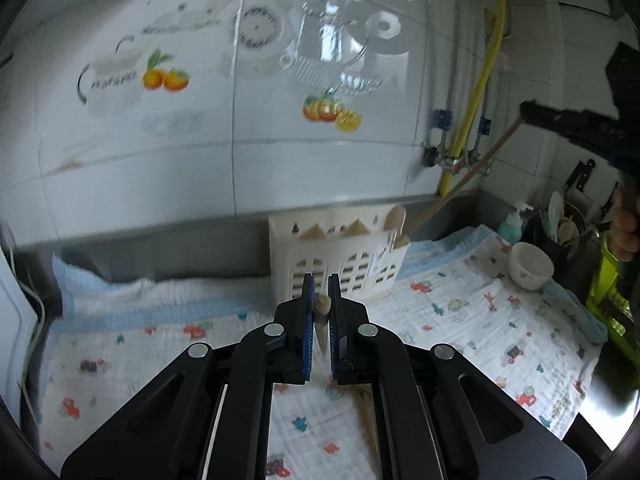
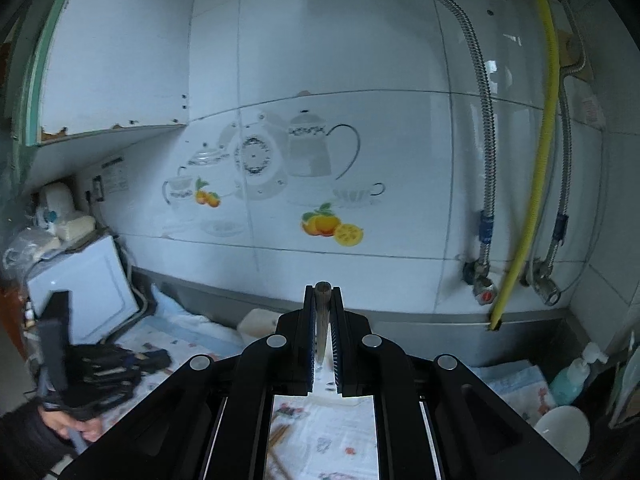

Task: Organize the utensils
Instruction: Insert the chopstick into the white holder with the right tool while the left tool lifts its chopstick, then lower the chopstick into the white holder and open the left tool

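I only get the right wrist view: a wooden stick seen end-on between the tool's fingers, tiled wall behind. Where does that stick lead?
Observer: In the left wrist view, the right tool holds a chopstick that slants down to the right end of a white utensil holder.
Operator: Is anything in the holder?
Observer: A wooden spoon stands at that same end.
Operator: And the other tool?
Observer: The left tool is shut on a wooden piece and faces the holder.
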Available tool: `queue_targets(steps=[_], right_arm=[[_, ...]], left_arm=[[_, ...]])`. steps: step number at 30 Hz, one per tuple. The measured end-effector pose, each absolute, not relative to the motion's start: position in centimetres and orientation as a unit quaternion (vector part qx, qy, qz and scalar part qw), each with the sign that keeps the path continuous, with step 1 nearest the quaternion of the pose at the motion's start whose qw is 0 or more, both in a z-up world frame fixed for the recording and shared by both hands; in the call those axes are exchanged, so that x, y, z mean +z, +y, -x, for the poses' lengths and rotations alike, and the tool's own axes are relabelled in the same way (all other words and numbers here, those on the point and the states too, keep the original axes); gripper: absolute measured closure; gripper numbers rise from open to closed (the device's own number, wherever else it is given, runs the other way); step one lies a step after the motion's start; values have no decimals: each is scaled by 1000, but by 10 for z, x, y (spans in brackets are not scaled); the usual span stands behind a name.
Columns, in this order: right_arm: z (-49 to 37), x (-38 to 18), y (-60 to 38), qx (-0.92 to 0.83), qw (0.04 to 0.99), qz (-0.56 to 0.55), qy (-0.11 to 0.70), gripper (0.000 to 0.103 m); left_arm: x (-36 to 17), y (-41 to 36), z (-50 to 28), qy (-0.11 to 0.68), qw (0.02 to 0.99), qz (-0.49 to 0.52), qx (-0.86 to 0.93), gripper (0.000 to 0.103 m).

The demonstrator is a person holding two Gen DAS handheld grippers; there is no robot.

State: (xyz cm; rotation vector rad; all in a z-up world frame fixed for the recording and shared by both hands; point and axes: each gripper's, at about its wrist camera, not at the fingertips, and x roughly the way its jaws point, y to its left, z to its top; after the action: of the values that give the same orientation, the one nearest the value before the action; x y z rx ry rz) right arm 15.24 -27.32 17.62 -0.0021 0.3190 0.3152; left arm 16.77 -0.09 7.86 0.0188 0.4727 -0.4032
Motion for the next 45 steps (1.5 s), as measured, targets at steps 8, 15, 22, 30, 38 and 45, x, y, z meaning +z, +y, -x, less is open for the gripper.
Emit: queue_targets(steps=[8, 15, 22, 30, 38, 45], right_arm=[[-179, 186, -278, 141, 977, 2, 161, 96], [-210, 177, -265, 140, 969, 31, 201, 96], [-228, 155, -265, 139, 963, 34, 229, 96], [-233, 138, -268, 139, 961, 40, 235, 96], [-237, 130, -271, 139, 961, 38, 237, 96], [-245, 124, -272, 140, 959, 32, 242, 96]], left_arm=[[120, -13, -176, 209, 953, -41, -213, 98], [180, -28, -188, 148, 964, -63, -211, 98], [228, -44, -214, 87, 974, -61, -199, 98], [219, -59, -263, 74, 980, -47, -179, 98], [208, -54, -290, 81, 981, -20, -175, 98], [226, -61, -286, 59, 982, -43, -176, 99]])
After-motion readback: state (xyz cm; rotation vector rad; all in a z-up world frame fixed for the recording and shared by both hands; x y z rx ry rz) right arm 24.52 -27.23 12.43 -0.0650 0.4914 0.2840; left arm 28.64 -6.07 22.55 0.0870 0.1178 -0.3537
